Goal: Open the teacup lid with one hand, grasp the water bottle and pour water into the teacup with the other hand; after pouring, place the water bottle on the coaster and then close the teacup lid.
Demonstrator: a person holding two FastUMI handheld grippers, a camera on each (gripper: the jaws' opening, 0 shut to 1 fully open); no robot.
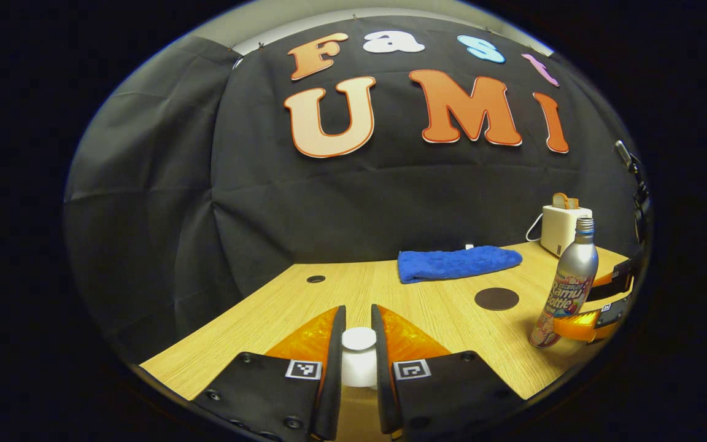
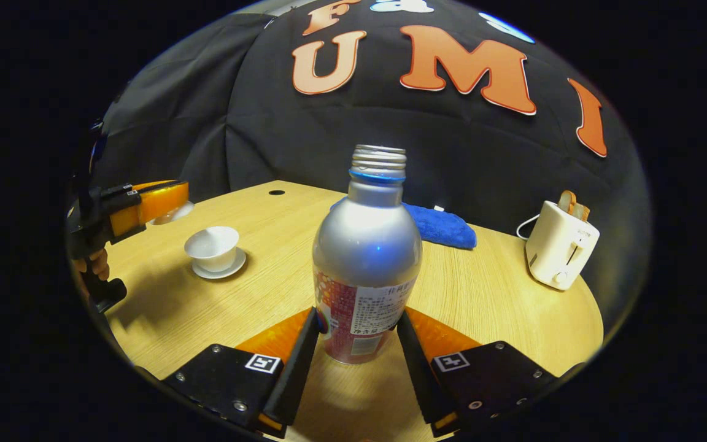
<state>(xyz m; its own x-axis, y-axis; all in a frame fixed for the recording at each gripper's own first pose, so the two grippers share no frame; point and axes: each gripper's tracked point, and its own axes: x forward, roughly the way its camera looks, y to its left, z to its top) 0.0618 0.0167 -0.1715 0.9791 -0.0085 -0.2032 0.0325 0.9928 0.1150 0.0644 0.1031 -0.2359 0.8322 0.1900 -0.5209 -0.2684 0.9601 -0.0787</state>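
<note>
Silver aluminium water bottle, uncapped, upright on wooden table w/ right gripper pinching its base, left gripper clamped on small white teacup lid, open white porcelain teacup nearby.

Lid off, bottle upright

The uncapped silver water bottle stands on the table; the white teacup sits open on its saucer.
</note>
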